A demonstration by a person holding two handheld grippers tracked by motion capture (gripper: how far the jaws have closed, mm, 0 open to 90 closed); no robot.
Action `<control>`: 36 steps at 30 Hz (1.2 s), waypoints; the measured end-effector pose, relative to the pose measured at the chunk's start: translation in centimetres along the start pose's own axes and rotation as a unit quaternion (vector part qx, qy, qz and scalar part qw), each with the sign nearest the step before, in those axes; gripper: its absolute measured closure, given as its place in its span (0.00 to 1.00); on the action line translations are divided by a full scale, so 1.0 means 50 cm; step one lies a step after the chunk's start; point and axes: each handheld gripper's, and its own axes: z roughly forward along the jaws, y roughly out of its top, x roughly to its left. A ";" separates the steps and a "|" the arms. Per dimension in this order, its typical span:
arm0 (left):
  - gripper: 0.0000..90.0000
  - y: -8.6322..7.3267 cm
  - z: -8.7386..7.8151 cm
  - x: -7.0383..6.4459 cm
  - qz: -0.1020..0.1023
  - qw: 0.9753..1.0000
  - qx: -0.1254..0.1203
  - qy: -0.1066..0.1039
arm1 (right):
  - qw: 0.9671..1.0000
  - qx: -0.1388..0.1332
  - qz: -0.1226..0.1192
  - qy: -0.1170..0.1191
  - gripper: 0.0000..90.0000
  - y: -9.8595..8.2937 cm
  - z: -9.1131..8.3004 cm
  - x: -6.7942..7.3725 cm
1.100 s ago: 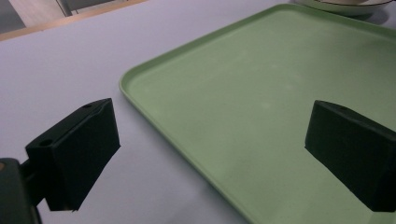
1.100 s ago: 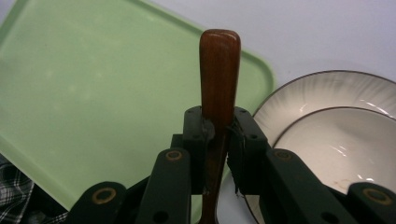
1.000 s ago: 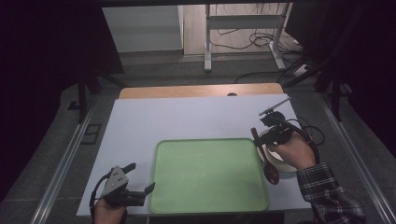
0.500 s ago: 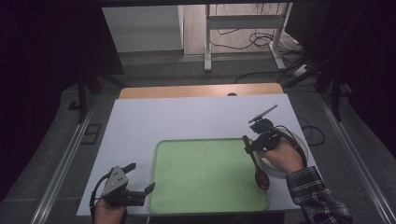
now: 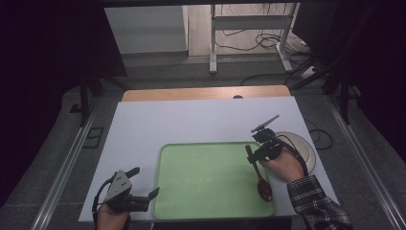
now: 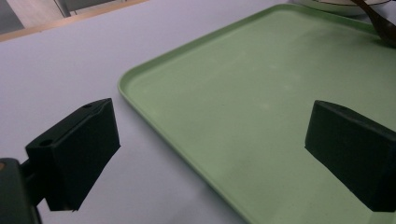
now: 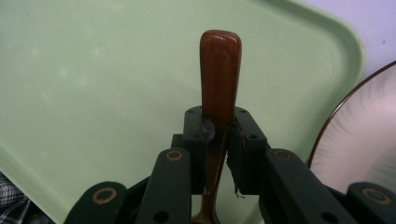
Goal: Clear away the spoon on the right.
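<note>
A dark wooden spoon [image 5: 261, 180] hangs over the right side of the green tray [image 5: 206, 177], bowl end toward the tray's front edge. My right gripper [image 5: 255, 156] is shut on its handle. In the right gripper view the handle [image 7: 219, 74] sticks up between the closed jaws of that gripper [image 7: 219, 135], with the tray [image 7: 93, 70] beneath. My left gripper [image 5: 143, 182] rests at the tray's front left corner, open and holding nothing. In the left gripper view this gripper [image 6: 215, 158] straddles the tray's edge [image 6: 140, 98], and the spoon [image 6: 380, 23] shows far off.
A white plate [image 5: 302, 147] with a dark rim sits on the white table right of the tray, also seen as the plate [image 7: 369, 140] beside the right gripper. A wooden strip [image 5: 206, 93] runs along the table's far edge. A plaid sleeve [image 5: 318, 203] covers the right forearm.
My right gripper has carried the spoon leftward, from over the plate to over the tray's right side. The left gripper has stayed put.
</note>
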 end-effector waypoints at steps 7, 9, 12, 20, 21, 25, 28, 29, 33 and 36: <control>0.03 0.000 0.000 0.000 0.001 1.000 0.001 0.000 | 1.000 0.002 -0.002 -0.002 0.86 -0.004 0.027 -0.002; 0.03 0.000 0.000 0.000 0.001 1.000 0.001 0.000 | 1.000 0.001 -0.004 -0.008 0.79 -0.004 0.032 -0.004; 0.03 0.000 0.000 0.000 0.001 1.000 0.001 0.000 | 1.000 -0.007 -0.004 -0.014 0.73 -0.005 0.033 -0.007; 0.03 0.000 0.001 -0.001 0.002 1.000 0.002 0.000 | 0.997 -0.041 -0.045 -0.038 0.74 -0.017 0.018 0.000; 0.03 0.000 0.001 -0.001 0.002 1.000 0.002 0.000 | 0.997 -0.045 -0.051 -0.040 0.75 -0.019 0.017 0.003; 0.03 0.000 0.001 -0.001 0.003 1.000 0.003 0.000 | 0.993 -0.067 -0.076 -0.052 0.83 -0.029 0.016 0.016; 0.03 0.000 0.001 -0.001 0.003 1.000 0.002 0.000 | 0.991 -0.086 -0.087 -0.058 0.89 -0.037 0.016 0.026; 0.03 0.000 0.001 -0.001 0.003 1.000 0.002 0.000 | 0.990 -0.092 -0.089 -0.057 0.90 -0.040 0.016 0.029; 0.03 0.000 0.001 -0.001 0.003 1.000 0.003 0.000 | 0.988 -0.113 -0.095 -0.052 0.97 -0.049 0.020 0.040; 0.03 0.000 0.001 -0.001 0.003 1.000 0.002 0.000 | 0.986 -0.122 -0.097 -0.049 1.00 -0.054 0.023 0.045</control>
